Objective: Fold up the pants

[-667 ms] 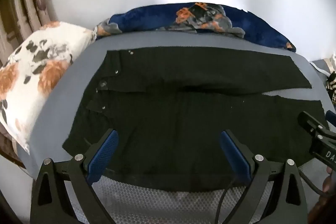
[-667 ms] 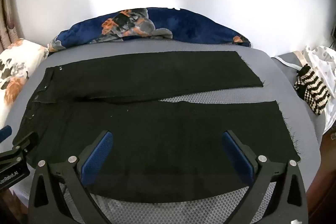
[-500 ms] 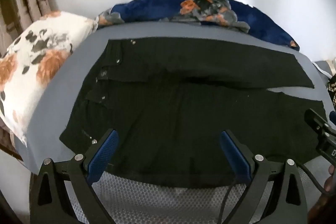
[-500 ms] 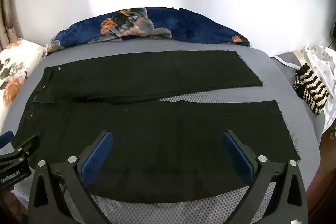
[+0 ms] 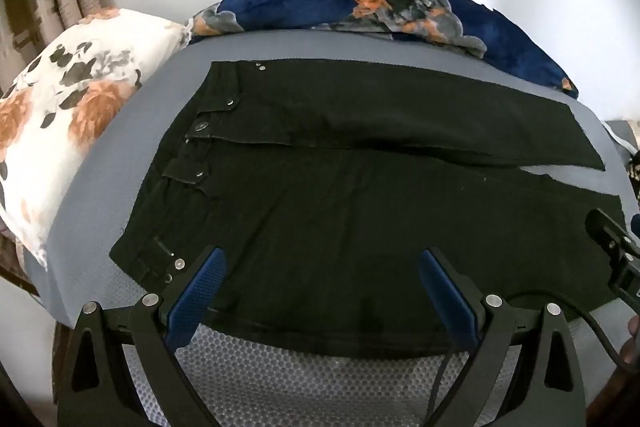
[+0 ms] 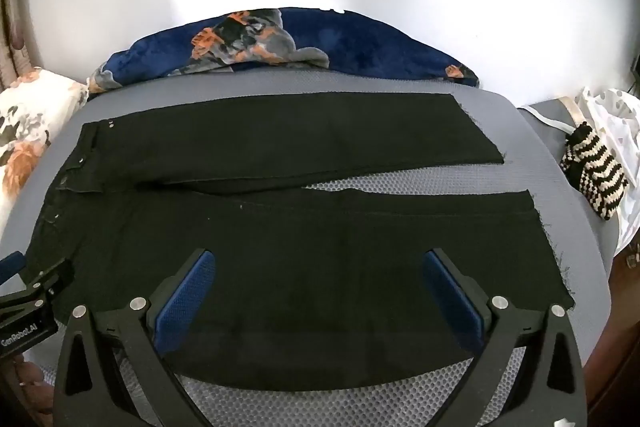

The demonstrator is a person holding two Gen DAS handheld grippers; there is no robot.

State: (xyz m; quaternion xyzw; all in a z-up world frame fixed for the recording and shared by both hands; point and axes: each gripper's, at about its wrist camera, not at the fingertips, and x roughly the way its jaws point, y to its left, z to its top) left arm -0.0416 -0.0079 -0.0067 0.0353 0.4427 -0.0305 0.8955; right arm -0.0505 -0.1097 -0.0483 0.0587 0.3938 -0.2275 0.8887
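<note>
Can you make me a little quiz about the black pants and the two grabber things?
1. True or false: the black pants are already folded into a small square.
2. Which end of the pants lies nearest the flowery white pillow? A) the leg ends B) the waistband with the metal buttons C) neither
3. Fill in: both the left gripper and the right gripper have their jaws ____.

Key:
1. False. They lie spread flat on the grey mattress, legs slightly apart.
2. B
3. open, holding nothing.
</note>
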